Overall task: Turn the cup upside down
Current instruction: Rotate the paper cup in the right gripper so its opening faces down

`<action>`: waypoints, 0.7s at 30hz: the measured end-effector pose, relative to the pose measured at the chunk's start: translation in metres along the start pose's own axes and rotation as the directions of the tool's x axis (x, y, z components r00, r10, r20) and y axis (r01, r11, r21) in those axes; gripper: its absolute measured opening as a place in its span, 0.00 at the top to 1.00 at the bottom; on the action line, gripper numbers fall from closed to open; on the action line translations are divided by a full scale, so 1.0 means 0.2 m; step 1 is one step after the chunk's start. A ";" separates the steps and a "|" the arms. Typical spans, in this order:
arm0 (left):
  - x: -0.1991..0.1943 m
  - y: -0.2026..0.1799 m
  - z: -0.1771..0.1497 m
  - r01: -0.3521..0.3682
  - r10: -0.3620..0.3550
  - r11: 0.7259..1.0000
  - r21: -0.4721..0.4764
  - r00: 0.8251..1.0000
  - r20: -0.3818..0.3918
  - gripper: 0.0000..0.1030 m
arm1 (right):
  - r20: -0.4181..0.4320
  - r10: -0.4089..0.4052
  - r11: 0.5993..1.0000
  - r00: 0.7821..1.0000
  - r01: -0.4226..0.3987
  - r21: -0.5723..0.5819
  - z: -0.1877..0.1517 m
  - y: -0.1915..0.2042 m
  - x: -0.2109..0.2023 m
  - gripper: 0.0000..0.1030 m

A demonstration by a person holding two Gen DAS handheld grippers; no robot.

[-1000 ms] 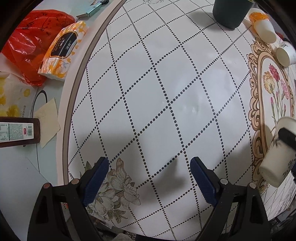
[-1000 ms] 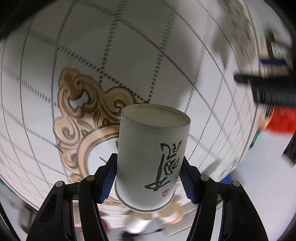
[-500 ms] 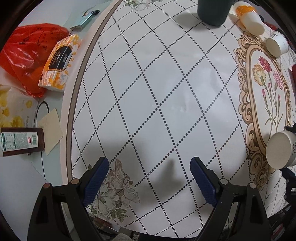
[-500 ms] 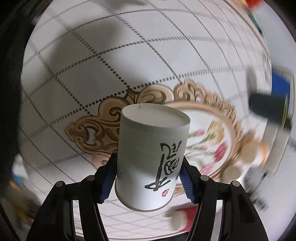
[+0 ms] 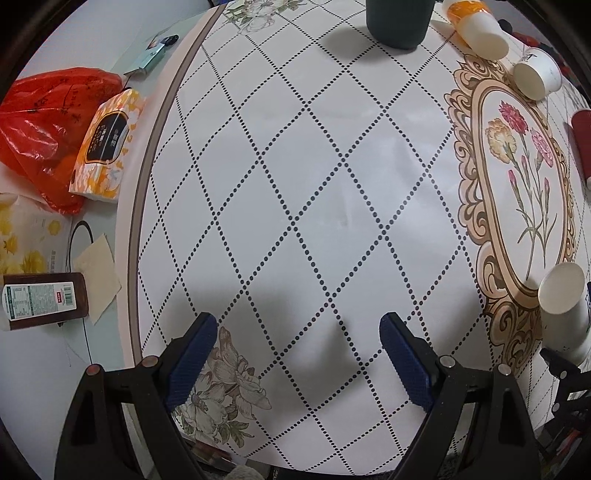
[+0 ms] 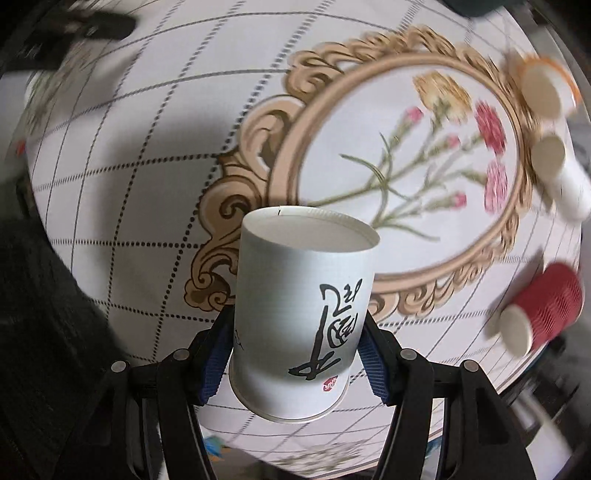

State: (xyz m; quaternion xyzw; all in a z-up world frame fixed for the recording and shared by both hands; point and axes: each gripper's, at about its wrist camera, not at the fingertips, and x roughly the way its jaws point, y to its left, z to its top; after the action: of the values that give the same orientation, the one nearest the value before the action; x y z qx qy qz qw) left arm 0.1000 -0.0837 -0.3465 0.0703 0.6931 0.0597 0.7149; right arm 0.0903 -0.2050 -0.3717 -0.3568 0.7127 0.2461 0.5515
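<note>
My right gripper (image 6: 295, 350) is shut on a white paper cup (image 6: 301, 306) with black brush lettering. The cup's base points away from me and its wider rim is near the camera. It hangs above the gold floral frame on the tablecloth (image 6: 147, 122). The same cup (image 5: 563, 306) shows at the right edge of the left wrist view, over the frame's lower end. My left gripper (image 5: 295, 354) is open and empty above the dotted diamond pattern.
A dark green cup (image 5: 399, 22), an orange-and-white cup (image 5: 476, 26) and a white cup (image 5: 537, 74) lie at the far side. A red cup stack (image 6: 543, 310) lies at the right. A tissue pack (image 5: 107, 144), red bag (image 5: 44, 122) and brown bottle (image 5: 44, 301) sit left of the table.
My right gripper has swung round with the cup, so the flower frame and far cups now lie behind it. My left gripper has drawn back a little and stays open.
</note>
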 end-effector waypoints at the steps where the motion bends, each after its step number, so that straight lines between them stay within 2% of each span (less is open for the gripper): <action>1: 0.00 -0.01 0.01 0.001 -0.001 1.000 0.002 1.000 -0.001 0.12 | -0.005 0.014 0.999 1.000 -0.013 0.036 0.00 -0.02 0.01 0.36; 5: 0.02 0.00 0.02 0.006 -0.006 1.000 0.015 1.000 -0.001 0.12 | -0.025 0.091 0.982 0.995 -0.086 0.166 0.02 -0.16 0.03 0.36; 9: 0.02 -0.03 0.02 0.008 -0.008 1.000 0.020 1.000 0.000 0.12 | -0.057 0.190 0.949 0.980 -0.169 0.265 0.01 -0.24 0.08 0.36; 17: 0.03 -0.03 0.00 0.011 -0.011 1.000 0.021 1.000 -0.001 0.12 | -0.108 0.257 0.915 0.960 -0.206 0.347 0.07 -0.36 0.14 0.33; 18: 0.04 -0.03 0.00 0.012 -0.012 1.000 0.020 1.000 -0.002 0.12 | -0.114 0.268 0.909 0.957 -0.212 0.359 0.10 -0.39 0.14 0.31; 19: 0.04 -0.03 0.00 0.014 -0.014 1.000 0.018 1.000 -0.004 0.12 | -0.114 0.270 0.908 0.956 -0.214 0.361 0.11 -0.41 0.14 0.23; 21: 0.04 -0.04 0.00 0.018 -0.018 1.000 0.014 1.000 -0.006 0.12 | -0.092 0.272 0.903 0.958 -0.221 0.368 0.14 -0.47 0.12 0.19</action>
State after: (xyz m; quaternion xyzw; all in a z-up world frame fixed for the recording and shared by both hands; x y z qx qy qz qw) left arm 0.0992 -0.0900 -0.3562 0.0691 0.6962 0.0485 0.7129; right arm 0.1771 -0.2492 -0.3991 -0.1750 0.8220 0.1560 0.5190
